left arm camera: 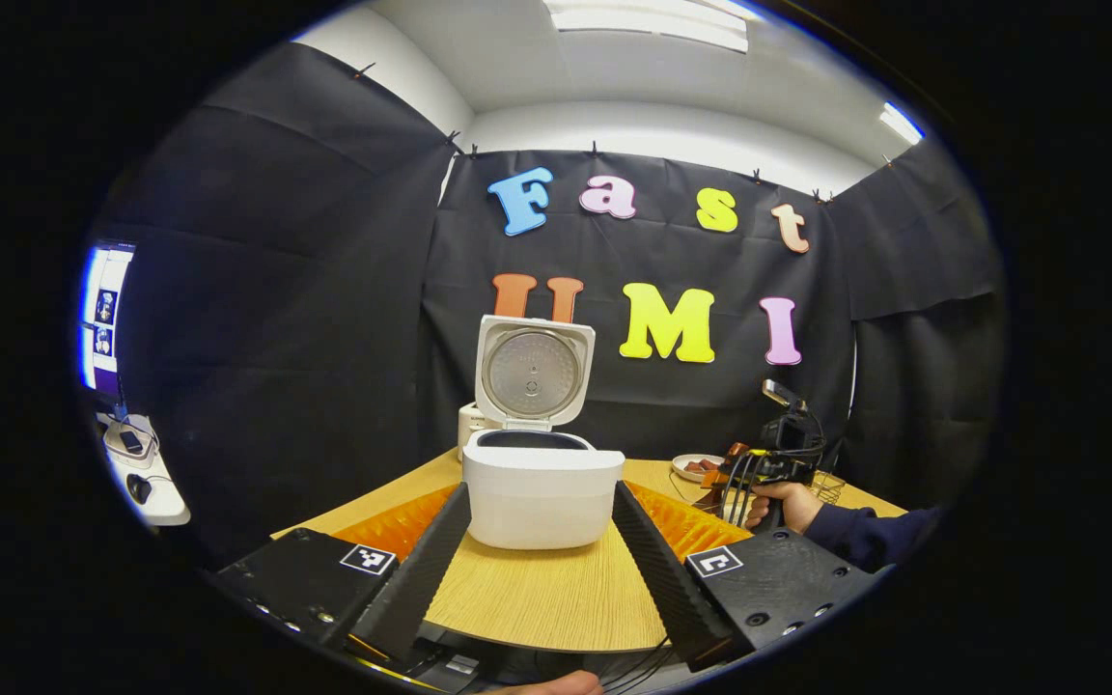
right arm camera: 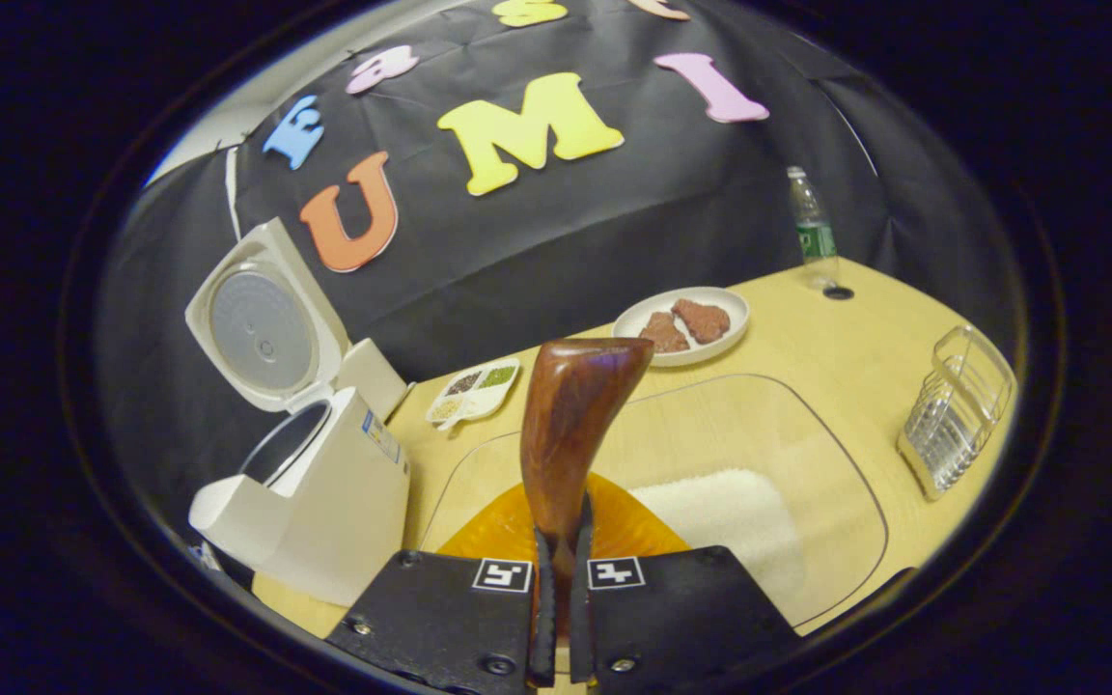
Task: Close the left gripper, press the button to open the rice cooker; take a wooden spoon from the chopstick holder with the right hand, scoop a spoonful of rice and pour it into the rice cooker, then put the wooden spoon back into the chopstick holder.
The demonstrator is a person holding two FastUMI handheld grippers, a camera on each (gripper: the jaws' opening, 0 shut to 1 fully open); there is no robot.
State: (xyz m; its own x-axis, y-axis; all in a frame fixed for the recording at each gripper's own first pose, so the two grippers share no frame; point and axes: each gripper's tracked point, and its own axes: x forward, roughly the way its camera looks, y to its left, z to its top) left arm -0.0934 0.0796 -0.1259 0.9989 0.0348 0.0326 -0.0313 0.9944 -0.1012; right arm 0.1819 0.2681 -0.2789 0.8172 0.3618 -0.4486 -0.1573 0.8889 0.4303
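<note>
At the centre of the left gripper view stands the rice cooker (left arm camera: 542, 483) on the wooden table (left arm camera: 556, 598), its lid (left arm camera: 532, 372) raised upright, framed by the left gripper (left arm camera: 542, 541) with its jaws spread wide apart. At the right of that frame a hand (left arm camera: 780, 502) grips the right gripper (left arm camera: 768, 473). In the lower middle of the right gripper view, the right gripper (right arm camera: 561, 589) is clenched on the wooden spoon (right arm camera: 570, 425), whose bowl rises upward. The open rice cooker (right arm camera: 315, 483) sits at lower left, a sectioned dish (right arm camera: 474, 391) beside it, a plate (right arm camera: 681, 323) beyond, a wire chopstick holder (right arm camera: 957, 410) at right.
</note>
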